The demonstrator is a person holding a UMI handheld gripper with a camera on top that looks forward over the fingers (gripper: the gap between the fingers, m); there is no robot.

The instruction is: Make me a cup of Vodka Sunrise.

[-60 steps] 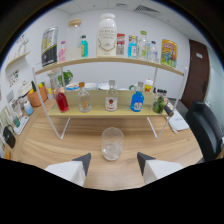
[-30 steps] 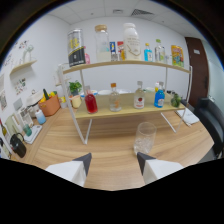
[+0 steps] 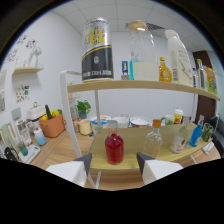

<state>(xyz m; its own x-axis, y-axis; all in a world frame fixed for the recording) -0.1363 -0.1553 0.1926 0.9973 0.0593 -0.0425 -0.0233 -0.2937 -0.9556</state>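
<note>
The gripper (image 3: 114, 162) is wide open. A red bottle (image 3: 114, 147) stands at 12 o'clock, just ahead between its fingers, on the lower shelf (image 3: 150, 162).

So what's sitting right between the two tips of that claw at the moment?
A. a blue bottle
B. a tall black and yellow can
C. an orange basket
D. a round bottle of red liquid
D: the round bottle of red liquid stands on the lower shelf between the open claw tips, with a gap at either side.
</note>
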